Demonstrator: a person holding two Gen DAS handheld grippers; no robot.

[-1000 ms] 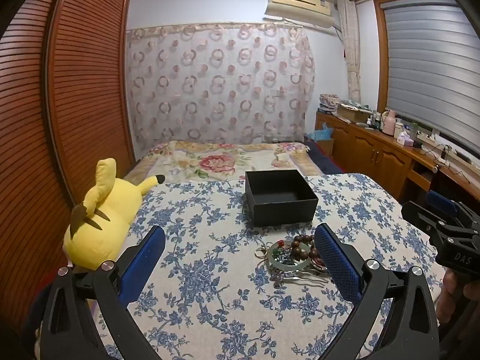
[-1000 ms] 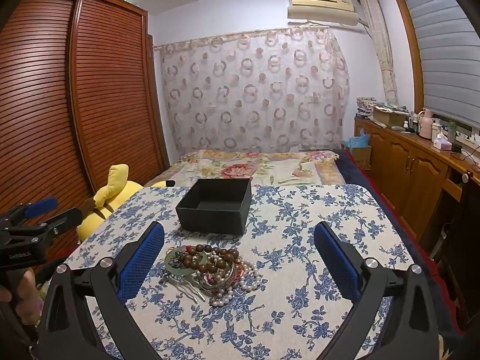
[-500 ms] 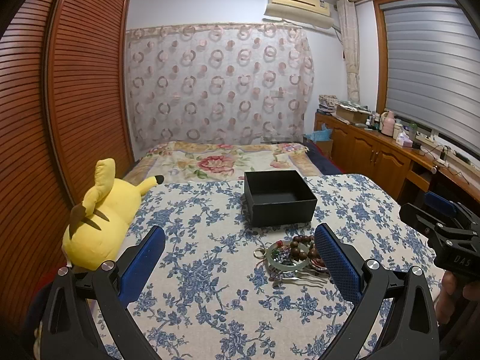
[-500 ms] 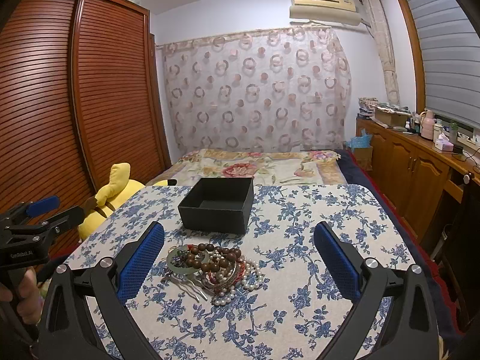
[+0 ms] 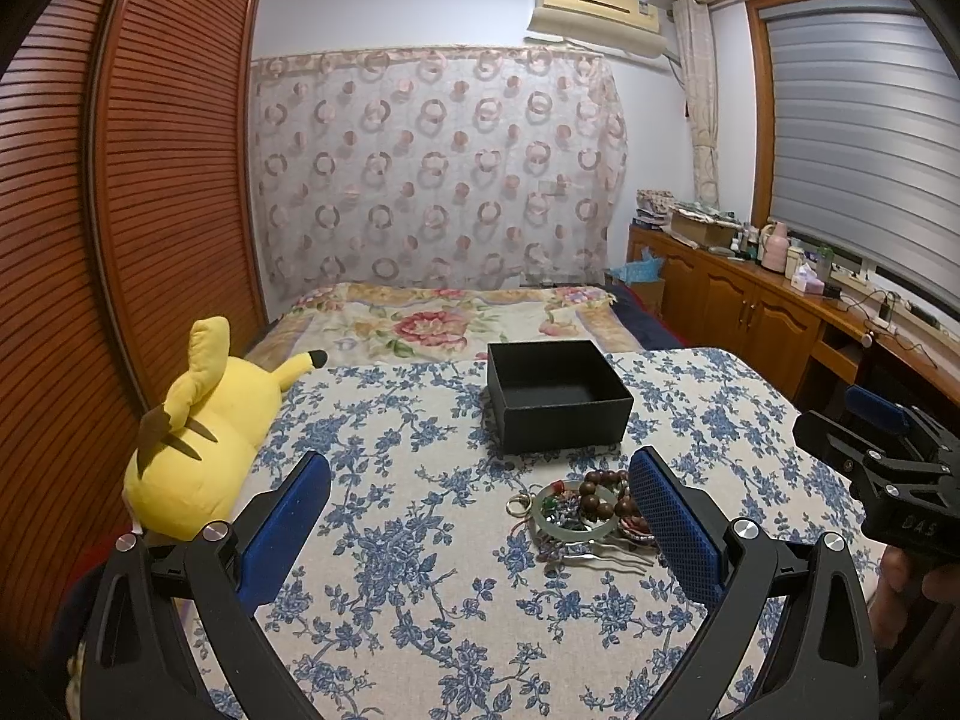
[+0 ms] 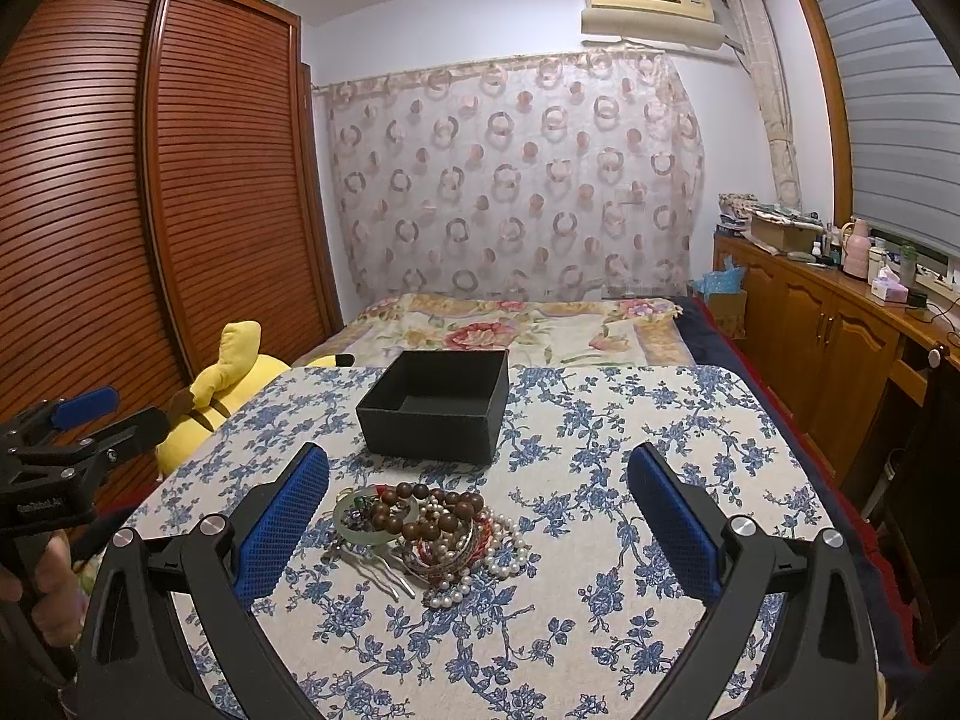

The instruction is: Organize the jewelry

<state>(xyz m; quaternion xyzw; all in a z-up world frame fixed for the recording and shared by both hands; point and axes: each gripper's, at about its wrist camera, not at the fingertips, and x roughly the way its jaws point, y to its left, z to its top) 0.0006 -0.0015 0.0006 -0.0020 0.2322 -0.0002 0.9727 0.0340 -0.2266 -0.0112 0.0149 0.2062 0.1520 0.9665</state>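
Cloth, beads and matt black under my claws

My worktop (image 6: 630, 540) wears a woven cloth printed with blue flowers; the black box (image 6: 438, 414) looks matt and faintly grained. In the jewelry pile (image 6: 432, 531), brown beads shine like polished wood, pearls gleam, the pale bangle is glassy, the hair comb metallic. My right claw (image 6: 478, 513) has rough blue mesh pads on matt black plastic, with shiny metal bolts.

Jewelry pile (image 6: 429, 531) on table (image 6: 660, 438), box (image 6: 438, 411) just behind it, plush toy (image 5: 204, 438) apparently beside table's left edge
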